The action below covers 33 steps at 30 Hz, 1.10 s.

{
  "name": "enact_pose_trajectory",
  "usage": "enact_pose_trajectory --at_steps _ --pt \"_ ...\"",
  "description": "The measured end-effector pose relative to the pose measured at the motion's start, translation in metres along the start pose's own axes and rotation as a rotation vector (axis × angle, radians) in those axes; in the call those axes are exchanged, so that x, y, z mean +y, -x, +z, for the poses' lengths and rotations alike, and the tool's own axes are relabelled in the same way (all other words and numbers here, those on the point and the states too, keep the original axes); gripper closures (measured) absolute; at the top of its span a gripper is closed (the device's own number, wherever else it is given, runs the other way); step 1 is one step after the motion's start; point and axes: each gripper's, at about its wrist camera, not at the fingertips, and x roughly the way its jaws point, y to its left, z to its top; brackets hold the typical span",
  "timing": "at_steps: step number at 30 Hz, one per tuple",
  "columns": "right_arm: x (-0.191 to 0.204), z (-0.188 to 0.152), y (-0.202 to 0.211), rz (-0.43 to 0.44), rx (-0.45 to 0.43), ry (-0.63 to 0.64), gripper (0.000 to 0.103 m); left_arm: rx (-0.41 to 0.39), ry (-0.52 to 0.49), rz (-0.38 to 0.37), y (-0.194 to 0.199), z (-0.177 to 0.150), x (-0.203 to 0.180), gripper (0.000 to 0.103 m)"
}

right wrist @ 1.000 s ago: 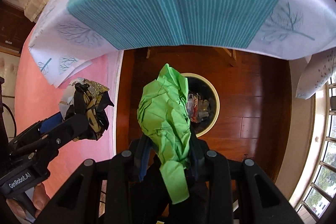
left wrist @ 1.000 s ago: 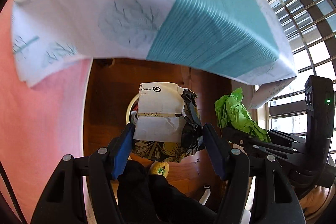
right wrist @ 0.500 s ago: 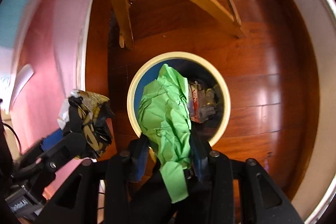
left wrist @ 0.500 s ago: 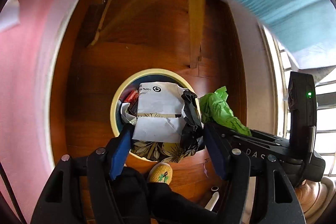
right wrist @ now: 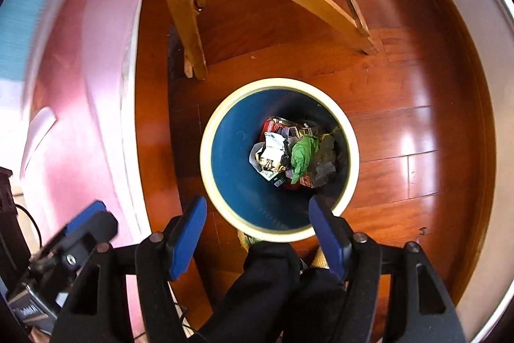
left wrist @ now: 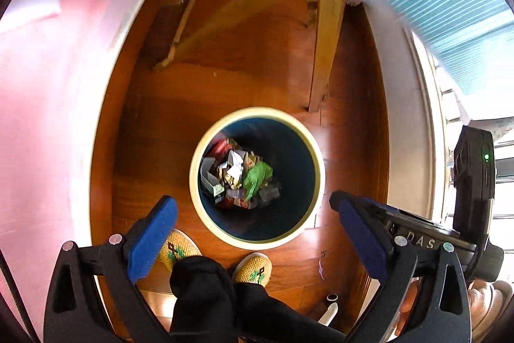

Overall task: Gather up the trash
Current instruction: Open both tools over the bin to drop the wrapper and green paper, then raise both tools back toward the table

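Both claws are standing spread and empty over the bin. Left claw [left wrist: 253, 225] is showing its two blue pads far apart, with nothing between them but the view down into the bin, and its jaws have just been opening. Right claw [right wrist: 255, 233] is also wide, with bare pads, and its jaws have just been opening too.

A moment ago the left claw was pinching a crumpled wrapper with white and flowered paper, and the right claw was pinching a sheet of green paper. Now both pieces are lying inside the trash bin [right wrist: 212, 130], on top of the other rubbish at the bottom: the green paper [right wrist: 302, 155] is sitting just beside the white wrapper [right wrist: 273, 150], touching it. In the left view the same green paper [left wrist: 257, 179] is resting among cartons and scraps.

The bin is standing upright on the wooden floor [right wrist: 401, 85], near the wooden legs [right wrist: 189, 31] of a piece of furniture; the person's shoes [left wrist: 250, 269] are just beside the rim.

I judge that this drop is finished and nothing has missed the bin. The claws are now free, so the next step is probably going back for more trash, if any is remaining; these views are not showing any outside the bin.
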Motion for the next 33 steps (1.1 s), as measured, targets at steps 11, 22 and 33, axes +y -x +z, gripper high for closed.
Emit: enact_pose_trajectory --at_steps 11,22,33 --pt "0.035 -0.010 0.095 -0.045 -0.026 0.059 0.036 -0.129 -0.035 0.037 0.116 -0.001 -0.032 0.003" --pt "0.078 -0.016 0.202 -0.017 -0.103 0.137 0.036 -0.257 -0.020 0.038 0.232 0.006 -0.060 0.003" --pt "0.099 -0.001 0.297 0.014 -0.271 0.157 0.036 -0.350 -0.119 0.117 0.331 0.024 -0.100 0.003"
